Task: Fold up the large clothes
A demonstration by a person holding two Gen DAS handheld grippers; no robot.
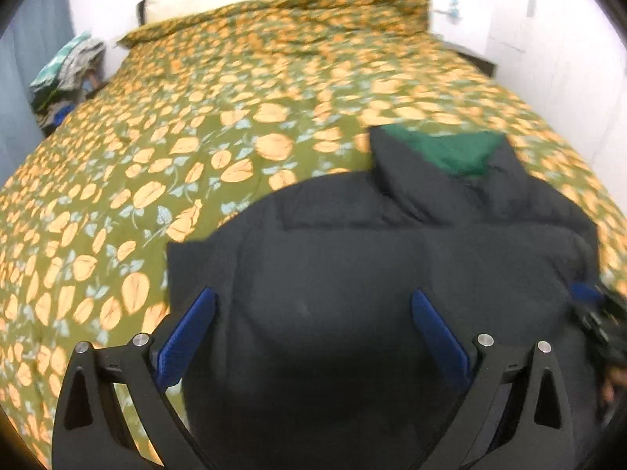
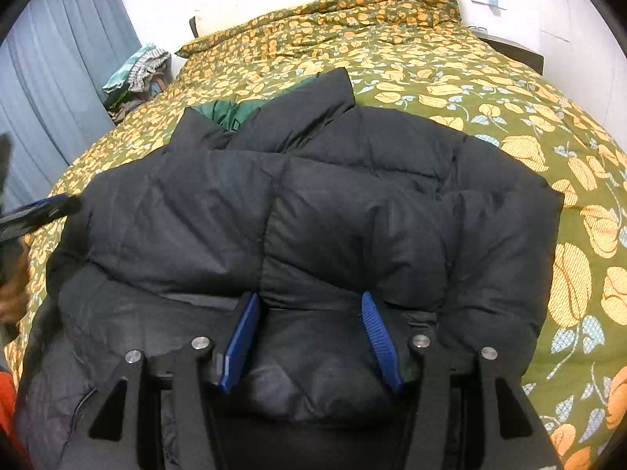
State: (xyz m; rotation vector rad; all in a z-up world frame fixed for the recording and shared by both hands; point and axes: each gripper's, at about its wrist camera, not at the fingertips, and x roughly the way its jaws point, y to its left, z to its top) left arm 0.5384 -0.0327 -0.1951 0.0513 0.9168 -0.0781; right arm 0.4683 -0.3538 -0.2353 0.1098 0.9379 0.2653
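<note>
— Lying on the bed (image 2: 450, 66) is a black puffer jacket (image 2: 313, 203), green lining (image 1: 458, 149) showing at its far end.

— And the left hand-held gripper (image 1: 313, 305)?

— Spread wide over the jacket, nothing between its blue fingers (image 1: 188, 337).

— The right hand-held gripper (image 2: 309, 313)?

— Pressed into the near edge, padding bulging between its fingers (image 2: 239, 344); whether it pinches, I cannot tell.

— Anything else?

— Clothes piled (image 2: 137, 74) by the curtain (image 2: 70, 58).
</note>
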